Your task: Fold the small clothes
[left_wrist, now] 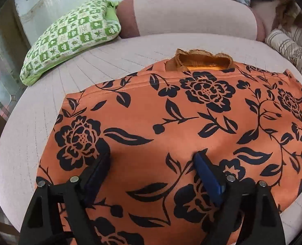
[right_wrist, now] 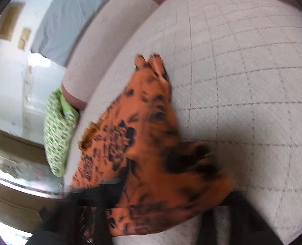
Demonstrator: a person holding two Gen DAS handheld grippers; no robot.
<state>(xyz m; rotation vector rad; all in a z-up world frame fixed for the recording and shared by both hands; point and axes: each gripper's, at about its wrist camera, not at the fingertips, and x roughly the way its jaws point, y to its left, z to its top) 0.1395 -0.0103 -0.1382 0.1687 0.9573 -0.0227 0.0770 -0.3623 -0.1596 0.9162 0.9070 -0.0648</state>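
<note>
Orange floral top [left_wrist: 191,122] is lying limp and light on the quilted bed [left_wrist: 130,57].
You are holding the left gripper [left_wrist: 153,161] wide open above it; the right gripper [right_wrist: 161,214] is pinching its bunched side, so take hems.

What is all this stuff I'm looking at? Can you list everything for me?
garment: one, orange with black flowers, spread on the quilted surface, neckline at the far side
quilted surface: one, pale pinkish white, under the garment
pillow: one, green and white checks, far left on the surface
bolster: one, pale pink, along the far edge
striped bedding: a pile, cream with grey stripes, far right
left gripper: one, black with blue pads, jaws wide apart over the near part of the garment
right gripper: one, black, blurred, orange cloth bunched over it at the garment's side
</note>
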